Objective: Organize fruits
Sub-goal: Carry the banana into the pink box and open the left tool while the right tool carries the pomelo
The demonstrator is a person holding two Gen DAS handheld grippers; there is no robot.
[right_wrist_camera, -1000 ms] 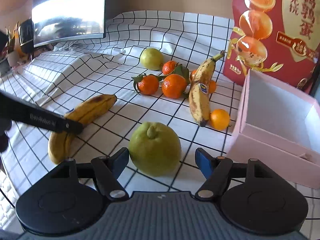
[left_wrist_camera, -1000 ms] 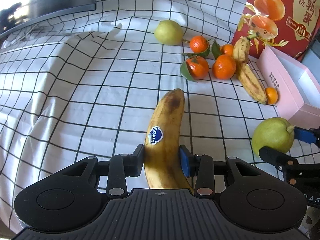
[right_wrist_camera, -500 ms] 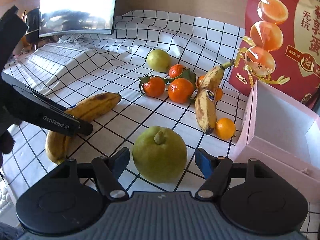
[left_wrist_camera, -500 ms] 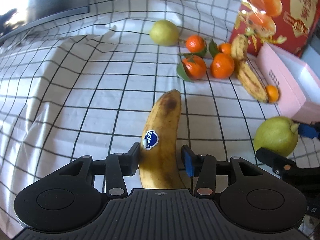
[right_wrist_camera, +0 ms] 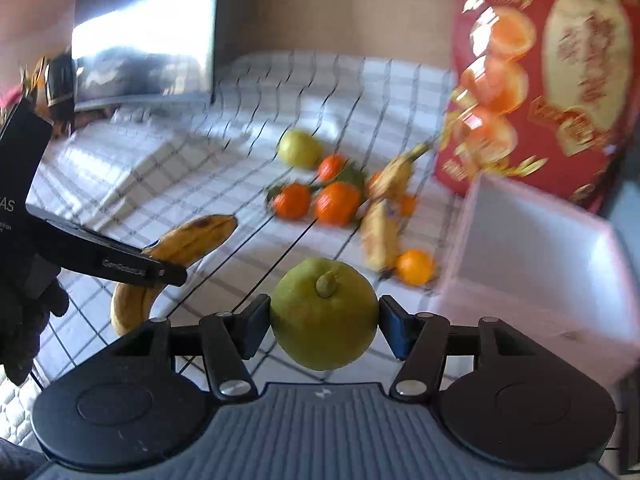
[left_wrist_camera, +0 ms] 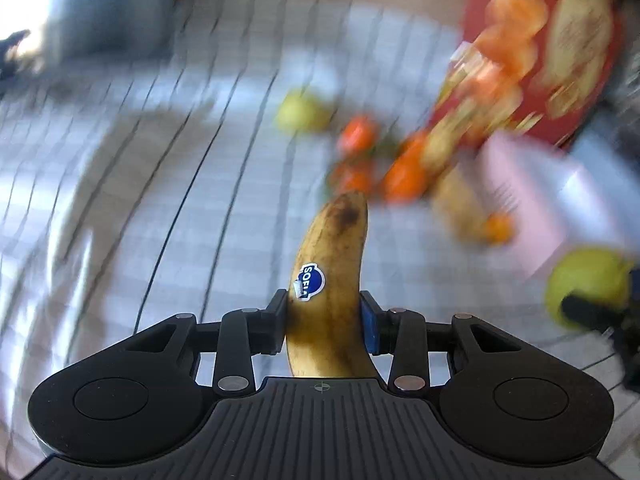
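Two claws clamped: left claw (left_wrist_camera: 323, 322) on banana (left_wrist_camera: 334, 280) (tip pointing forward), right claw (right_wrist_camera: 323, 330) on pear (right_wrist_camera: 323, 314).

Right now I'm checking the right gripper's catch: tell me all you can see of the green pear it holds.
The green pear is round, yellow-green and smooth-skinned, its short stubby stem pointing up toward the camera. It sits clamped between the right gripper fingers, one pad on each side. It seems lifted off the checked cloth. The pink box stands open to its right.
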